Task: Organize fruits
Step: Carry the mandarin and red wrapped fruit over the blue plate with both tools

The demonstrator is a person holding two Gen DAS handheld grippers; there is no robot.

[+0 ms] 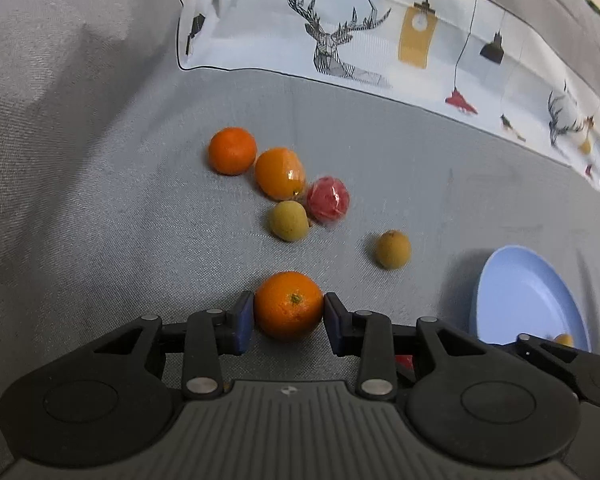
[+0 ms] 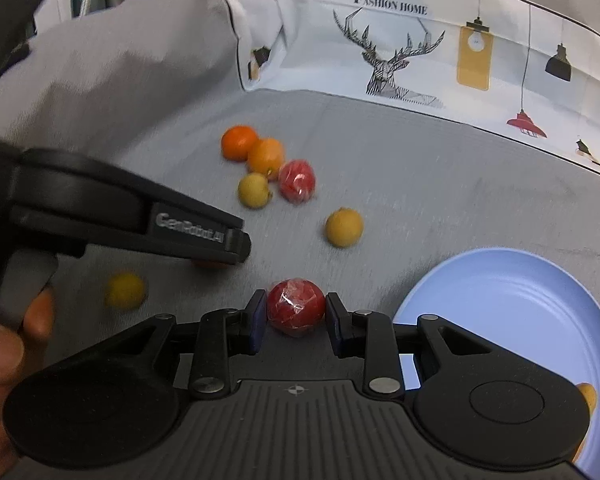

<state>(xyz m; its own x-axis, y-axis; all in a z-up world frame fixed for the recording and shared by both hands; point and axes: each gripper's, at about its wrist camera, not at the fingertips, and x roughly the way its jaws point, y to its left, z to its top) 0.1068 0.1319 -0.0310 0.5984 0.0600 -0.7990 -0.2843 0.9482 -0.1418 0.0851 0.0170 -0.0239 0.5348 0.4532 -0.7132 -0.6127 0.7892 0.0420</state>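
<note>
**Two grippers each clasping a fruit beside a blue plate**

The left gripper (image 1: pixel 288 312) is clasping an orange (image 1: pixel 288 305) squarely between its blue pads, over a grey cloth (image 1: pixel 100 200). The right gripper (image 2: pixel 296 314) is pinching a plastic-wrapped red fruit (image 2: pixel 296 306) the same way. The blue plate (image 2: pixel 520 304) is lying just to the right of the right gripper, making that hand the nearer one. Loose fruits (image 1: pixel 286 190) are sitting further ahead, well apart from the plate.
</note>
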